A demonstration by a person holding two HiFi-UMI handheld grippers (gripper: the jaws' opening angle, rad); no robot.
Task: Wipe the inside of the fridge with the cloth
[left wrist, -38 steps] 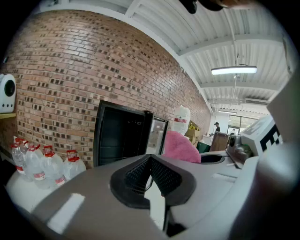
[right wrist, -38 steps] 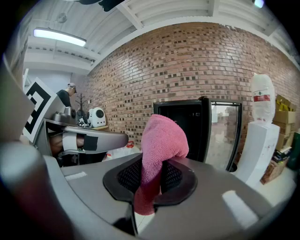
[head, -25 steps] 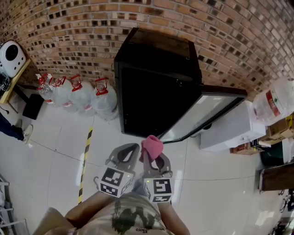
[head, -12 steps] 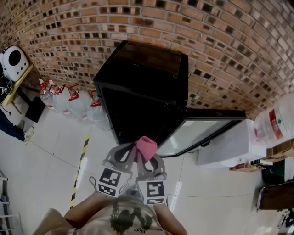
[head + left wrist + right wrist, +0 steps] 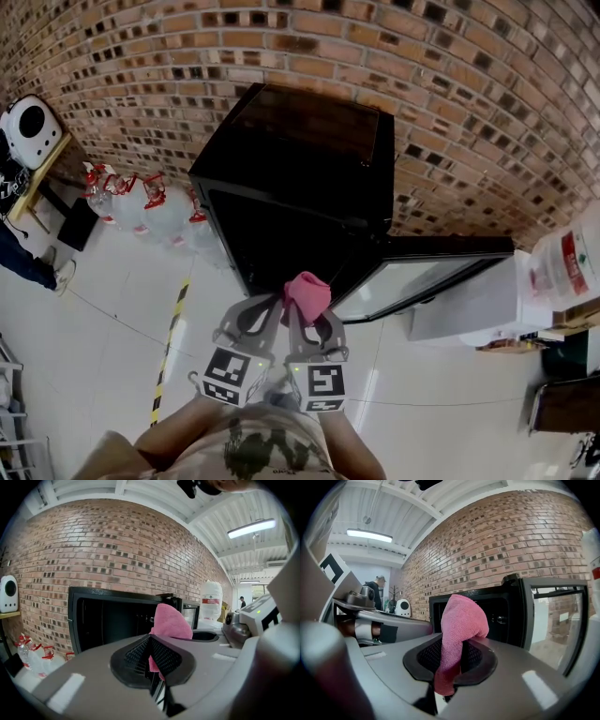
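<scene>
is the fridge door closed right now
No, the fridge door stands swung open at the right of the fridge, leaving its dark inside exposed.

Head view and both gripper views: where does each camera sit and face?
Head view: on the person's head, facing steeply down at the fridge; left gripper and right gripper show.
Left gripper view: on that gripper, facing the fridge; its fingers show.
Right gripper view: on that gripper, facing the fridge; its fingers pinch the cloth.
All share fridge and cloth.
</scene>
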